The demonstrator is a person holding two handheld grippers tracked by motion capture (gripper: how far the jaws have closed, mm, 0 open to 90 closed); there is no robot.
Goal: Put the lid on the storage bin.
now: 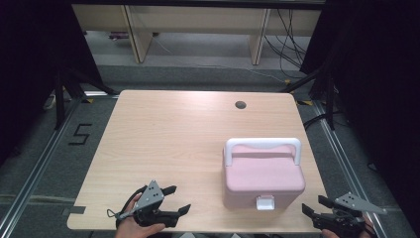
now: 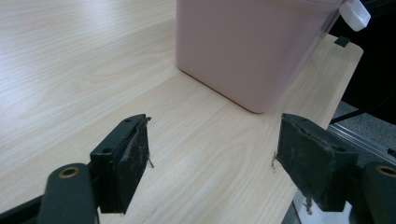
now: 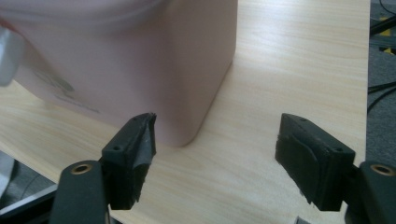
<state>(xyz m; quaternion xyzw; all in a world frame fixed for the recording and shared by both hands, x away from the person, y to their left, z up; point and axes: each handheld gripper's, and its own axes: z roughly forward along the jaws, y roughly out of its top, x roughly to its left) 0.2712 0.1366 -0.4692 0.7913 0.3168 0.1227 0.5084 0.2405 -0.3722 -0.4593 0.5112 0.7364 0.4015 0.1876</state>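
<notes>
A pink lidded box point(image 1: 262, 178) with a white handle point(image 1: 262, 144) and a white front latch point(image 1: 265, 202) stands on the right half of the wooden table point(image 1: 168, 144). My left gripper point(image 1: 177, 199) rests open at the table's near edge, left of the box, with nothing between its jaws. The left gripper view has the box's side point(image 2: 252, 46) ahead and the latch point(image 2: 355, 14) at the upper right. My right gripper point(image 1: 314, 205) is open at the near right corner, just right of the box. The right gripper view has the box's corner point(image 3: 187, 70) close ahead.
A round cable hole point(image 1: 240, 104) sits in the far part of the tabletop. Beyond the table stand wooden desk legs point(image 1: 138, 39) and loose cables point(image 1: 289, 44) on the floor. A floor marking "5" point(image 1: 80, 134) lies to the left. Metal rails point(image 1: 341, 153) flank the table.
</notes>
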